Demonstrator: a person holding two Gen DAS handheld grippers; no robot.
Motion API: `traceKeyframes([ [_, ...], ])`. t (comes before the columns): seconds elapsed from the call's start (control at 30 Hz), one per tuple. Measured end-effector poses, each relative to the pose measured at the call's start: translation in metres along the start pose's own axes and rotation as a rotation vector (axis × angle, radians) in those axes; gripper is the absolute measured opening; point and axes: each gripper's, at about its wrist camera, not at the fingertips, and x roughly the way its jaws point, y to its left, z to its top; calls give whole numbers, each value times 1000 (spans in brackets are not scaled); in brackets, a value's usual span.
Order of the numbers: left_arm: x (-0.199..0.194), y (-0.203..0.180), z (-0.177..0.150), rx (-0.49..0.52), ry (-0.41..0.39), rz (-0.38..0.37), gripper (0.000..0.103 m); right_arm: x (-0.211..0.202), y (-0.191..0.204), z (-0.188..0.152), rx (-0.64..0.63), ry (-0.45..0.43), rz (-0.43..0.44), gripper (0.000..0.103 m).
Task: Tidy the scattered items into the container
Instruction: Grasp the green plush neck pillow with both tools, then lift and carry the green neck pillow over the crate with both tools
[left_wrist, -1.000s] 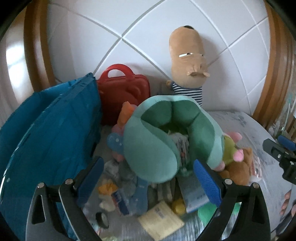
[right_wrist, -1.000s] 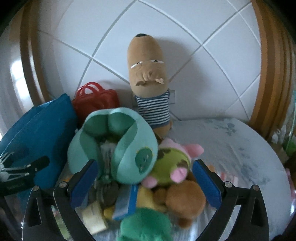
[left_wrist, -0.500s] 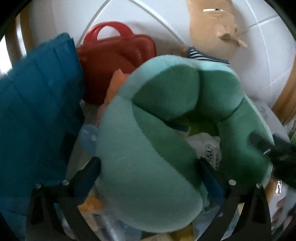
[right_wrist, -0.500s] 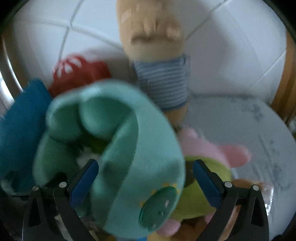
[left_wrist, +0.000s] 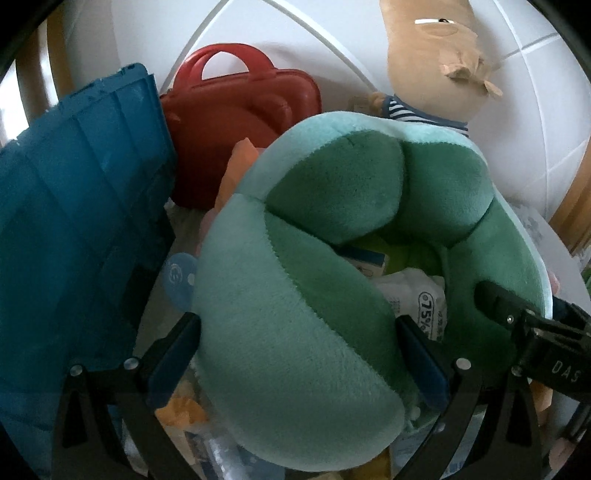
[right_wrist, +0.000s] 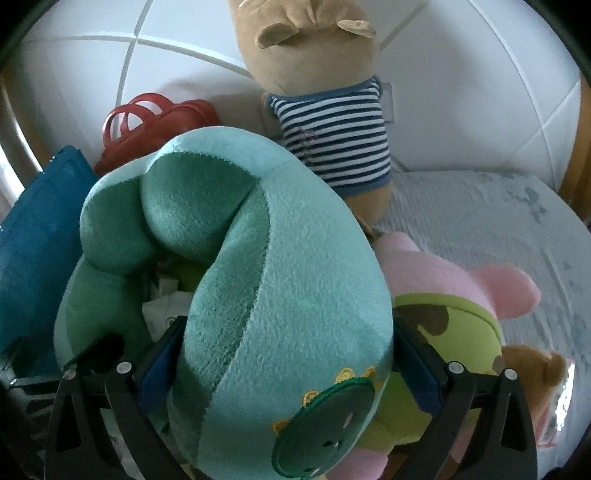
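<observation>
Since a second ago both grippers have closed in on the green neck pillow (left_wrist: 295, 332), which now fills each view. The left gripper (left_wrist: 301, 360) straddles one arm of it, fingers spread wide against its sides; the right gripper (right_wrist: 288, 363) brackets the other arm, equally spread. The pillow sits atop the pile, beside the blue container (left_wrist: 74, 229); what lies in the container cannot be seen. Behind are a striped-shirt plush (right_wrist: 325, 110) and a red toy case (left_wrist: 236, 125). A wipes packet (left_wrist: 417, 299) shows in the pillow's hollow.
</observation>
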Motion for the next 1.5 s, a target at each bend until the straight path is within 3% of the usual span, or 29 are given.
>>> traceKeyframes([
  [0.47, 33, 13, 12, -47, -18, 12, 103, 25, 14, 0, -80, 2, -70, 103],
  [0.7, 36, 24, 5, -84, 54, -22, 103, 24, 17, -8, -128, 5, -75, 103],
  [0.83, 38, 19, -2, -87, 22, 11, 103, 40, 15, -8, -121, 25, -46, 103],
  [0.97, 13, 15, -8, -64, -22, 9, 93, 17, 17, -15, -121, -33, -33, 100],
  [1.17, -27, 17, -26, -74, -57, -27, 92, -33, 19, -25, -121, -107, -15, 99],
  [1.5, -155, 22, -26, -79, -277, -47, 92, -160, 40, -25, -158, -316, 21, 99],
])
